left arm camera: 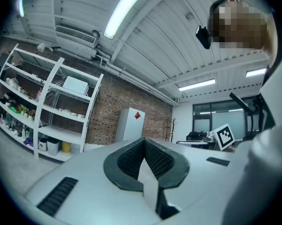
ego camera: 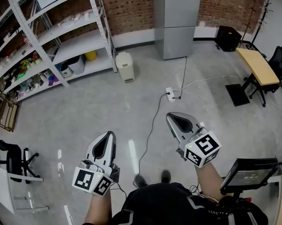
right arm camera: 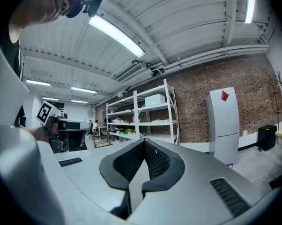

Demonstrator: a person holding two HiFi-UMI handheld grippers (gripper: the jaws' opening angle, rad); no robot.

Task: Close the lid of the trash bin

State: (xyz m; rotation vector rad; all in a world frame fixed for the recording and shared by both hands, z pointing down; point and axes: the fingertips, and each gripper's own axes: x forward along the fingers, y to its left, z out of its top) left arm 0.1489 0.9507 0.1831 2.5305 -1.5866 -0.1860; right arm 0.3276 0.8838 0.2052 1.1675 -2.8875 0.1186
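Here, a person stands holding the left gripper (ego camera: 110, 135) and the right gripper (ego camera: 172, 117) out in front, both pointing forward. On each, the fingers are pressed together at the tips with nothing between them. The bin (ego camera: 125, 65), pale with a rounded top, stands well ahead of both sets of fingers, just beside the end of a shelf (ego camera: 61, 36). A fridge (ego camera: 176, 20) stands farther ahead of the right fingers. A cable (ego camera: 152, 125) runs between the grippers.
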